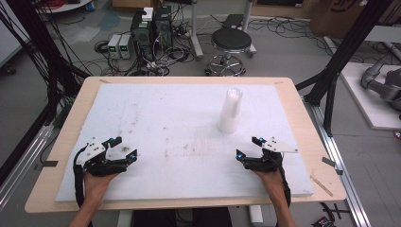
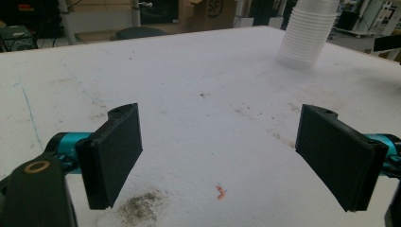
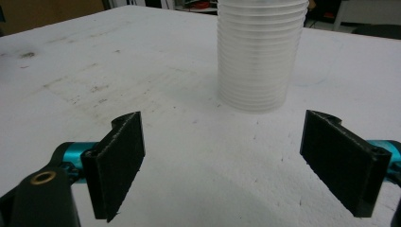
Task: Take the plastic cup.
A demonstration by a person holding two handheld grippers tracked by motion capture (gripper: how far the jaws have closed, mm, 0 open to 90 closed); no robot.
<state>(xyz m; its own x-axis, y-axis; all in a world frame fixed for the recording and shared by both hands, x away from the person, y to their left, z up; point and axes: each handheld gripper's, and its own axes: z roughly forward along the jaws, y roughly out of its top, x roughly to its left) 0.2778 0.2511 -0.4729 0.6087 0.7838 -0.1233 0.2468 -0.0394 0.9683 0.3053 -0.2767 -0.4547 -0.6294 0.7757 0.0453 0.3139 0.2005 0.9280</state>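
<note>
With both the left tool (image 1: 126, 152) and right tool (image 1: 248, 148) wide open and empty, we should approach the cup stack (image 1: 230, 111) low and square, gripping gently

A wooden tabletop (image 1: 302, 118) carries a white foam sheet (image 1: 165, 118), speckled with dark marks. Ahead of the grippers, past the tabletop's far edge, lies a grey floor (image 1: 283, 52) strewn with cables (image 1: 161, 61). A black round stool (image 1: 231, 40) stands there on a chrome base, just beside a grey post (image 1: 194, 28). To the left of the stool sit two dark computer towers (image 1: 151, 30) and two small pale boxes (image 1: 119, 46). Black frame bars (image 1: 345, 52) rise to the right of the grippers, with a white platform (image 1: 369, 94) beyond them. More black bars and wires (image 1: 42, 52) stand at the left. Cardboard boxes (image 1: 338, 16) sit far back right.
</note>
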